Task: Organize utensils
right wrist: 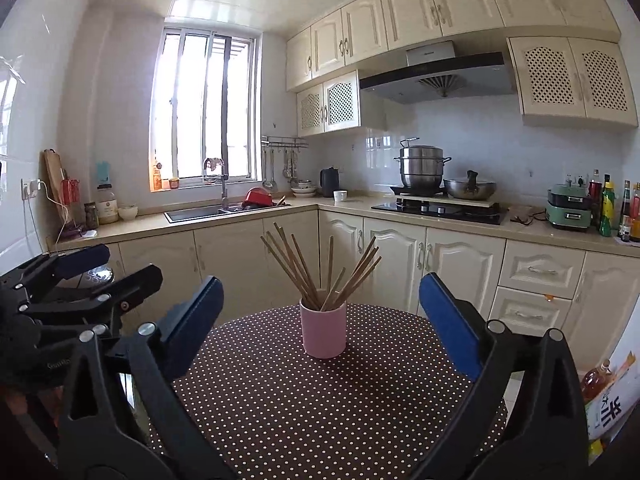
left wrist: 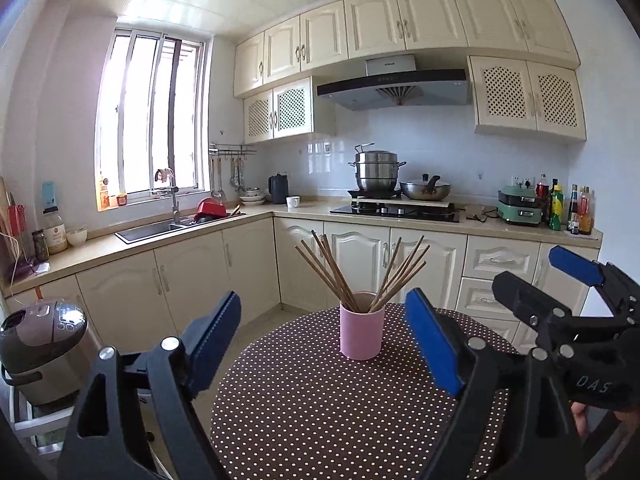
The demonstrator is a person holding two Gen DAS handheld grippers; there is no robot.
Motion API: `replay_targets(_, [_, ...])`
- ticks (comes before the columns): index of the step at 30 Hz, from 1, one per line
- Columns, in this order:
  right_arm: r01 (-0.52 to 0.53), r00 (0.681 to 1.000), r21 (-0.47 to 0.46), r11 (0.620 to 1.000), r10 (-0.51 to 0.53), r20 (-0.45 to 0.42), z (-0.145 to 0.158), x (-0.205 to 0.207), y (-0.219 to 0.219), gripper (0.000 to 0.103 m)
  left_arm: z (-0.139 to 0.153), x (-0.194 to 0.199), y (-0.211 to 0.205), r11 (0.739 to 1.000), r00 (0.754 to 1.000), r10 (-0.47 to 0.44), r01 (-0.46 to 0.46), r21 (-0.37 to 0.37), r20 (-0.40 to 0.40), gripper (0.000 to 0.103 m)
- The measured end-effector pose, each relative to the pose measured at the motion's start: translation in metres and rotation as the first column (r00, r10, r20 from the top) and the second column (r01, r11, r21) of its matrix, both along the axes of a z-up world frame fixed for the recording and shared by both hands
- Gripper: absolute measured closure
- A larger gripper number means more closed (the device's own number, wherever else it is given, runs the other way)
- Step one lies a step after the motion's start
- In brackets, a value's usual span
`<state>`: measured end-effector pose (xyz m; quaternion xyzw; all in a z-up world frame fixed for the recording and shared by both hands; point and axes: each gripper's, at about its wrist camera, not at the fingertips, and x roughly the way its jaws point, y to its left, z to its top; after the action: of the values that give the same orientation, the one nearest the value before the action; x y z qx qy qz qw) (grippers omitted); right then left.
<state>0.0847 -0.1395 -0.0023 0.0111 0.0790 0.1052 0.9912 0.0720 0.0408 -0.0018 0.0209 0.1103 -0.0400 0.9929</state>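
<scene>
A pink cup point(left wrist: 362, 332) point(right wrist: 323, 334) stands upright on the round brown table with a white-dotted cloth point(left wrist: 320, 420) point(right wrist: 320, 420). Several wooden chopsticks point(left wrist: 330, 266) point(right wrist: 330, 268) stand in it and fan out to both sides. My left gripper point(left wrist: 323, 294) is open, well short of the cup, with nothing between its blue pads. My right gripper point(right wrist: 321, 280) is also open and empty, at about the same distance from the cup. Each gripper shows in the other's view: the right one point(left wrist: 526, 266) at the right edge, the left one point(right wrist: 132, 261) at the left edge.
Behind the table runs an L-shaped kitchen counter point(left wrist: 296, 212) with a sink point(left wrist: 152, 230), a stove with pots point(left wrist: 396, 208) and bottles point(left wrist: 560, 208). A rice cooker point(left wrist: 44, 340) stands left of the table. A bag holding a bottle point(right wrist: 600, 384) sits at its right.
</scene>
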Motion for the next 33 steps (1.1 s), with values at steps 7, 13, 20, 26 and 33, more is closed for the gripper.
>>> replay_targets(7, [-0.009,0.999,-0.015,1.0,0.009,0.039,0.003,-0.016,0.006,0.006,0.008,-0.019,0.002,1.0,0.998,0.027,-0.027,-0.001,0.049,0.02])
replay_targets(13, [0.005,0.998,-0.016,1.0,-0.004,0.068,0.008,-0.022,0.007,0.006,0.015,-0.024,0.003,0.999,0.996,0.032,-0.031,-0.016,0.086,0.02])
replay_targets(20, [0.013,0.997,-0.021,1.0,-0.012,0.071,0.007,-0.021,0.008,0.006,0.014,-0.027,0.001,0.998,0.99,0.056,-0.055,-0.006,0.13,0.02])
replay_targets(26, [0.023,0.997,-0.029,0.999,-0.021,0.069,0.005,-0.021,0.009,0.006,0.012,-0.025,0.001,0.999,0.991,0.051,-0.051,-0.008,0.122,0.02])
replay_targets(33, [0.024,0.998,-0.028,0.999,-0.022,0.067,0.004,-0.022,0.009,0.006,0.011,-0.025,0.0,0.999,0.99,0.053,-0.053,-0.005,0.13,0.02])
